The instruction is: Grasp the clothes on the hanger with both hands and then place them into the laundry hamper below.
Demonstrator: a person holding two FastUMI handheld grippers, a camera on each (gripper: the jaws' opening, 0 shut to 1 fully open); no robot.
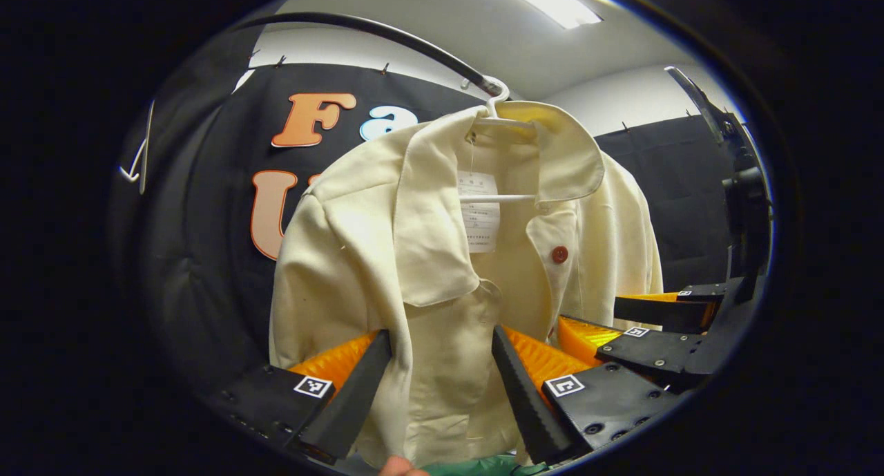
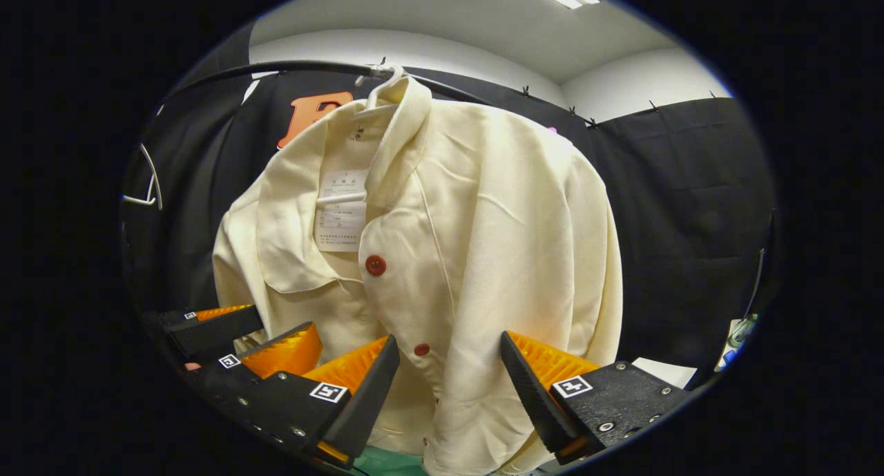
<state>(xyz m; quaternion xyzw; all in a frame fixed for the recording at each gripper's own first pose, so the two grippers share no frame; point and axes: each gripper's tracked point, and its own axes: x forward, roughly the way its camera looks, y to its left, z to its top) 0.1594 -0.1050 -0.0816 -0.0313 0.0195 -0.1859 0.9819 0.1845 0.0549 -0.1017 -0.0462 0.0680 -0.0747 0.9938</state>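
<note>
Both grippers — left gripper [image 1: 442, 386], right gripper [image 2: 449, 393] — spread around jacket [image 2: 442, 255], unpinched; early pull risked snagging hanger [image 1: 497, 117].

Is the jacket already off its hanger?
No, the cream jacket hangs from the white hanger hooked over the black rail.

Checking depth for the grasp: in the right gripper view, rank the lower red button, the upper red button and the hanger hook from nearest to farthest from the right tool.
1. Lower red button, just above the right tool.
2. Upper red button, mid-chest.
3. Hanger hook, top, on the rail.
</note>
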